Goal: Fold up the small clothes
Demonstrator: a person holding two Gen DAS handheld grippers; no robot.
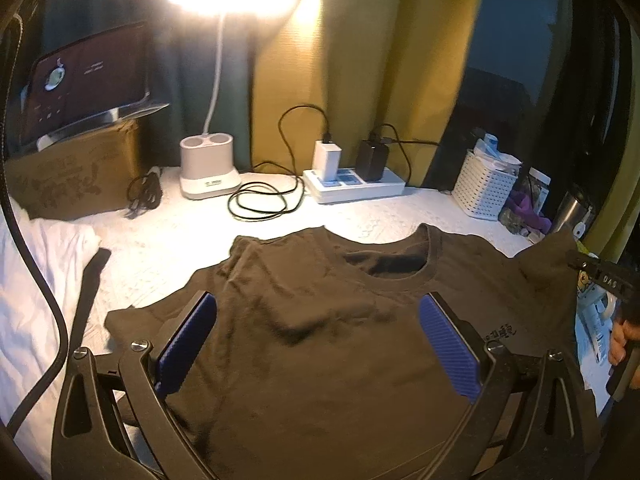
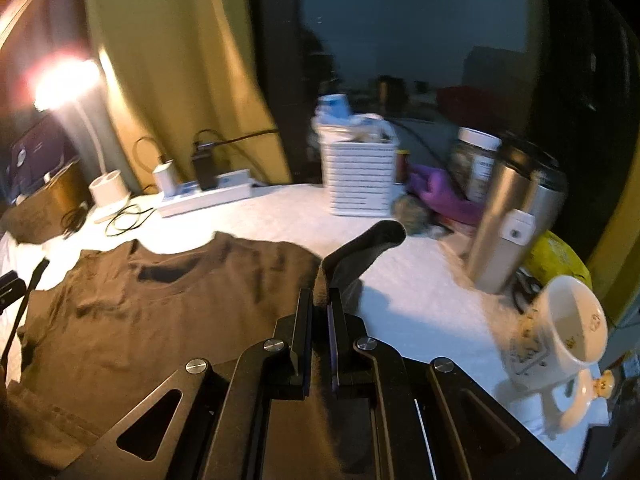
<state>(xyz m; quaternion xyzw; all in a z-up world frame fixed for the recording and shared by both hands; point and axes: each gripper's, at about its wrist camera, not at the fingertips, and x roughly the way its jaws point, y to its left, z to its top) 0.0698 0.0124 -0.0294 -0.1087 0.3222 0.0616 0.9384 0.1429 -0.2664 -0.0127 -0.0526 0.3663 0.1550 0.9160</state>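
A dark brown T-shirt (image 1: pixel 320 340) lies spread on the white table top (image 1: pixel 180 240), its neck hole toward the back. My left gripper (image 1: pixel 319 298) hovers over the shirt's chest, its blue pads (image 1: pixel 192 340) wide apart and open with nothing between them. In the right wrist view, my right gripper (image 2: pixel 320 300) is shut on the shirt's right sleeve (image 2: pixel 360 256), whose edge curls up above the fingertips. The rest of the T-shirt (image 2: pixel 140 320) lies flat to its left. The right gripper (image 1: pixel 600 276) also shows at the right edge of the left wrist view, with a hand (image 1: pixel 620 340) below it.
Along the back stand a lamp base (image 1: pixel 208 172), a coiled black cable (image 1: pixel 264 200), a power strip (image 1: pixel 354 188) and a white basket (image 1: pixel 486 188). A steel tumbler (image 2: pixel 516 216) and a mug (image 2: pixel 560 336) stand right of the shirt. A white cloth (image 1: pixel 36 280) and a cardboard box (image 1: pixel 72 176) sit left.
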